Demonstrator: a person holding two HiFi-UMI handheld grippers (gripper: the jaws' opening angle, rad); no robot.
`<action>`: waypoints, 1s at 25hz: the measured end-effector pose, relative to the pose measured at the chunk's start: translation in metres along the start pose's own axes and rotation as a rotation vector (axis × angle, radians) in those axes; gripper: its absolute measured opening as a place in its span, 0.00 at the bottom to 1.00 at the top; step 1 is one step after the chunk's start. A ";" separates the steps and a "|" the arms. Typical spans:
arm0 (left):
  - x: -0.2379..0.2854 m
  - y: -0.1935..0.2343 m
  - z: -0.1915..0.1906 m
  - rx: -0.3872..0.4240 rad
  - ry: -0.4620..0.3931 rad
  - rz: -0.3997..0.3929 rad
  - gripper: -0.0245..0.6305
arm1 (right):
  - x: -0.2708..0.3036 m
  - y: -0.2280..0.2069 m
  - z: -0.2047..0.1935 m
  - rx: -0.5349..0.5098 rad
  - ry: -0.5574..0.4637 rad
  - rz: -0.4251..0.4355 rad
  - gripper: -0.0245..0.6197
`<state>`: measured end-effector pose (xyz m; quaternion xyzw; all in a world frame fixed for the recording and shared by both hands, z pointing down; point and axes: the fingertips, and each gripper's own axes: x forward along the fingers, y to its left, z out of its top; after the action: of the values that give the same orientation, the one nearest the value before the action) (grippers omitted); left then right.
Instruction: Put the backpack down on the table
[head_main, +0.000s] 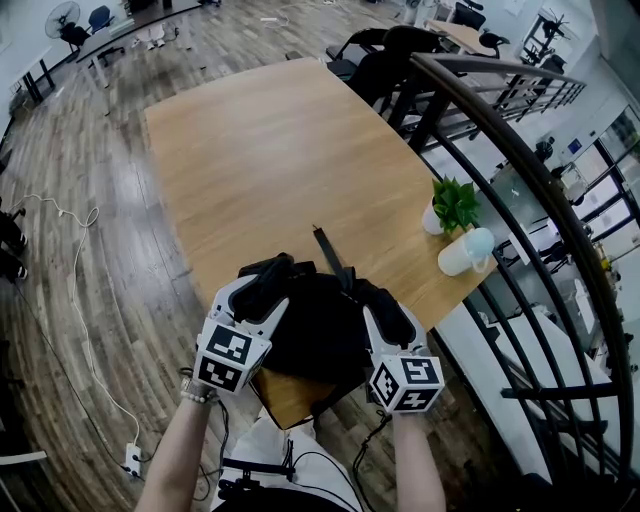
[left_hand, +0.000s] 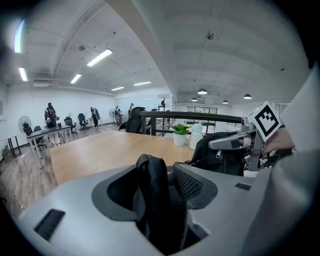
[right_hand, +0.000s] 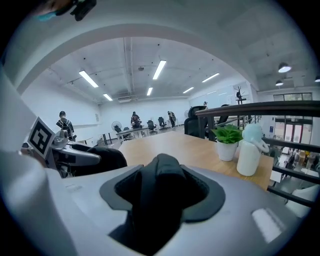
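A black backpack (head_main: 315, 325) rests on the near end of the wooden table (head_main: 270, 150), partly over its front edge. My left gripper (head_main: 262, 285) is at the bag's upper left and my right gripper (head_main: 385, 305) at its upper right. In the left gripper view a black shoulder strap (left_hand: 152, 190) runs between the jaws of the left gripper (left_hand: 160, 185), with a gap to the ribbed right pad. In the right gripper view another black strap (right_hand: 160, 185) stands in the middle of the right gripper (right_hand: 162, 192), with space on both sides. Neither gripper's pads press on a strap.
A small potted plant (head_main: 452, 205) and a pale bottle (head_main: 465, 252) lying beside it are at the table's right edge. A dark curved railing (head_main: 520, 150) runs just beyond. Black chairs (head_main: 385, 50) stand at the far end. A white cable (head_main: 75, 290) lies on the floor at left.
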<state>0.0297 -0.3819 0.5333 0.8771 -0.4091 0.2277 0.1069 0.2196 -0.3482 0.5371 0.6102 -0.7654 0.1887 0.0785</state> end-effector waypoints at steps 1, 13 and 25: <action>-0.003 0.000 0.003 -0.006 -0.004 0.001 0.37 | -0.002 0.000 0.005 -0.007 -0.010 -0.002 0.38; -0.046 0.008 0.050 0.059 -0.115 0.095 0.15 | -0.031 0.011 0.059 -0.074 -0.113 0.022 0.25; -0.089 -0.011 0.071 0.032 -0.158 0.044 0.05 | -0.073 0.023 0.083 -0.028 -0.191 0.011 0.05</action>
<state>0.0107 -0.3416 0.4275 0.8847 -0.4318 0.1667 0.0553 0.2240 -0.3095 0.4307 0.6200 -0.7754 0.1192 0.0125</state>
